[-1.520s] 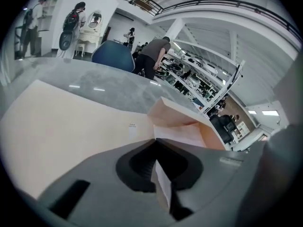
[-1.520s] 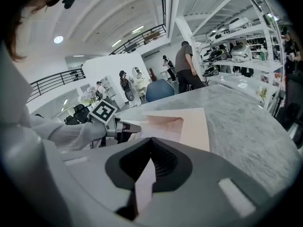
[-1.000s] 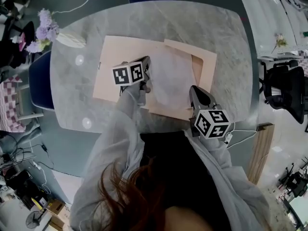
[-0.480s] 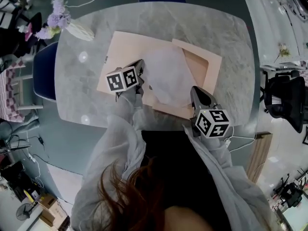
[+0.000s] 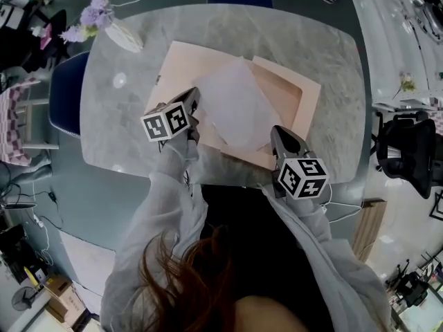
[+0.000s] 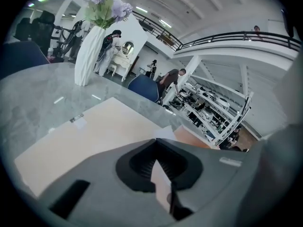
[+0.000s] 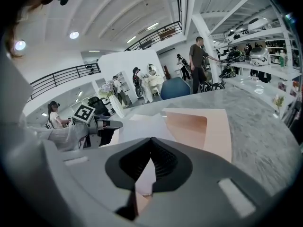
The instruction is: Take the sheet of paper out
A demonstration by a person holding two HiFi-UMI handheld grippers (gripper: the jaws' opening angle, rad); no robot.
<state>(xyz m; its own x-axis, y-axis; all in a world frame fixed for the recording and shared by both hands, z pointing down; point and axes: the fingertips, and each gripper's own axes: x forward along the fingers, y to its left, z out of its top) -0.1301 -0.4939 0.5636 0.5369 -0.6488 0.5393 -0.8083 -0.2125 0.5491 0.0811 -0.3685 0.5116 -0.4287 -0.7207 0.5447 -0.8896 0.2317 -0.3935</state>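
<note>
A peach folder (image 5: pixel 287 88) lies open on the grey marble table (image 5: pixel 332 54). A white, see-through sheet of paper (image 5: pixel 235 106) lies slanted across it, one corner past the folder's far flap. My left gripper (image 5: pixel 195 111) is shut on the sheet's left edge, and a thin strip of paper shows between its jaws (image 6: pixel 157 150). My right gripper (image 5: pixel 280 135) is at the folder's near edge, shut on that edge; a thin sheet edge shows in its jaws (image 7: pixel 150 151). In the right gripper view the paper (image 7: pixel 142 129) covers the folder's (image 7: pixel 210 126) left part.
A white vase with purple flowers (image 5: pixel 123 37) stands at the table's far left corner, also seen as a tall vase (image 6: pixel 90 51). Blue chairs (image 5: pixel 68 95) stand at the left and far sides. A black office chair (image 5: pixel 408 144) stands to the right. People stand in the background.
My left gripper has moved left and a little up, drawing the paper with it across the folder. More of the sheet shows outside the folder. The right gripper has barely shifted.
</note>
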